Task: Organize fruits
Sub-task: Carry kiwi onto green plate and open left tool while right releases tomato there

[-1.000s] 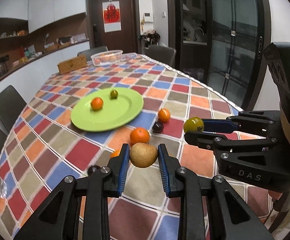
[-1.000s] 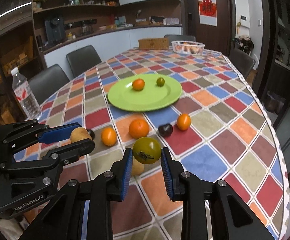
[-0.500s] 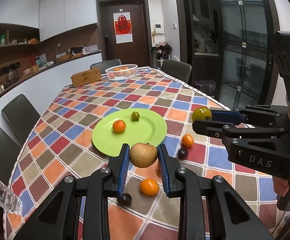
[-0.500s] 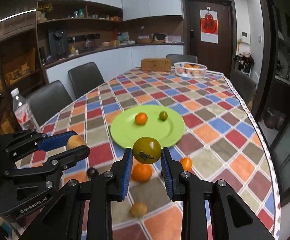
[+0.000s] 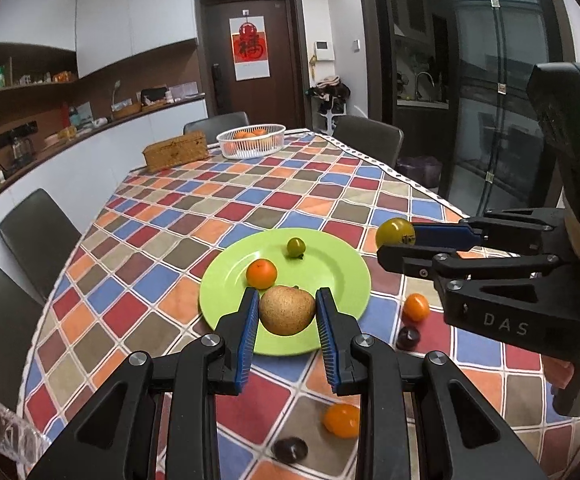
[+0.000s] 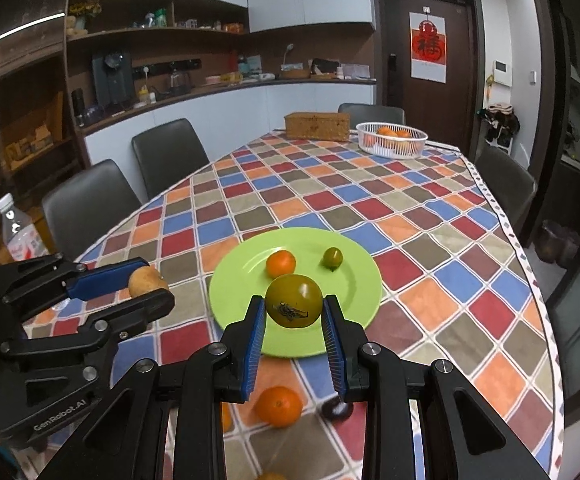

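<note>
My left gripper (image 5: pixel 287 312) is shut on a brown pear (image 5: pixel 287 309), held above the near part of the green plate (image 5: pixel 338 276). My right gripper (image 6: pixel 294 307) is shut on a yellow-green tomato (image 6: pixel 294 300), also above the plate (image 6: pixel 354 280). The plate holds an orange (image 5: pixel 261 273) and a small green tomato (image 5: pixel 296 247). In the left wrist view the right gripper (image 5: pixel 396 238) is at the right with the tomato (image 5: pixel 395 232). In the right wrist view the left gripper (image 6: pixel 147 286) is at the left with the pear (image 6: pixel 143 280).
Loose on the checked tablecloth (image 5: pixel 249 200) near me lie two oranges (image 5: pixel 416 307) (image 5: pixel 342 420) and two dark plums (image 5: pixel 408 338) (image 5: pixel 290 449). A white basket of oranges (image 5: pixel 250 141) and a wicker box (image 5: pixel 175 156) stand at the far end. Chairs line the sides; a water bottle (image 6: pixel 19 232) stands at the left.
Both grippers have risen and moved forward with their fruit, from over the loose fruit to over the near part of the green plate. Both grips are unchanged.
</note>
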A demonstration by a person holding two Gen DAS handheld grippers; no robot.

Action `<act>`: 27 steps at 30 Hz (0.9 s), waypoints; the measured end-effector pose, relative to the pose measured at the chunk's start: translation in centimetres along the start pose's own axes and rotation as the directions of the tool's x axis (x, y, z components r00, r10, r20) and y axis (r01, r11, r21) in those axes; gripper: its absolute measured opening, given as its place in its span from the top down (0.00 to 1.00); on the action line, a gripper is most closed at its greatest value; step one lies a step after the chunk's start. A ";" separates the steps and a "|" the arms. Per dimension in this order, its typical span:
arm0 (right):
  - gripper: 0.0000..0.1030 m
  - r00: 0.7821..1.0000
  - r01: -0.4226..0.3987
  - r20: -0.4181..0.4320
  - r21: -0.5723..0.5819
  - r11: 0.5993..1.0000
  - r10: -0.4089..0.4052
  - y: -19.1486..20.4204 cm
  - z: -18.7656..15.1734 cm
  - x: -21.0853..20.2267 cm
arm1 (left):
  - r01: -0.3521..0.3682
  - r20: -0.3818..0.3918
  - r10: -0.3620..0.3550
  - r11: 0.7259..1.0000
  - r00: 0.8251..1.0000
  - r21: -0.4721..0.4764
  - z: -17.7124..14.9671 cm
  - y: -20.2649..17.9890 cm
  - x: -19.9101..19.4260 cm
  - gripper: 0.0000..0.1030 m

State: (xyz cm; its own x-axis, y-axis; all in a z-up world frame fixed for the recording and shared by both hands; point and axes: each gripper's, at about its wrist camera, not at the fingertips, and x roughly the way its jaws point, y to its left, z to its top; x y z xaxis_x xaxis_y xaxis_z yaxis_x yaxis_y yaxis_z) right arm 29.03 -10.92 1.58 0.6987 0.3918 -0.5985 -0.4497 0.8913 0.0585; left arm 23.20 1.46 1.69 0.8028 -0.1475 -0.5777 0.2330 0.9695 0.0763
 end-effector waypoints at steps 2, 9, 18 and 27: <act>0.71 1.000 0.001 -0.011 0.000 1.000 -0.001 -0.1 0.4 0.9 | 0.009 -0.006 -0.009 1.000 1.000 -0.006 0.3 0.5 0.8 0.72; 0.71 0.998 0.002 -0.058 0.004 1.000 -0.001 -0.5 1.7 4.7 | 0.055 -0.052 -0.058 0.997 0.997 -0.063 1.0 3.0 4.9 0.72; 0.71 0.990 0.018 -0.140 0.029 0.999 -0.014 -1.4 2.6 10.1 | 0.056 -0.150 -0.073 0.991 0.986 -0.118 0.6 5.6 10.4 0.72; 0.71 0.976 0.030 -0.215 0.035 0.999 -0.021 -1.9 2.1 13.9 | 0.074 -0.221 -0.105 0.987 0.970 -0.143 0.1 6.3 14.0 0.72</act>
State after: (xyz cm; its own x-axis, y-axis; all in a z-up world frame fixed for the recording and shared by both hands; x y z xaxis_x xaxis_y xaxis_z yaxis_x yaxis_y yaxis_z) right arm 40.78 -6.69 -5.13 0.5720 0.3144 -0.7576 -0.4090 0.9099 0.0688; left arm 35.96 5.47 -5.85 0.6330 -0.2011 -0.7476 0.2108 0.9740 -0.0835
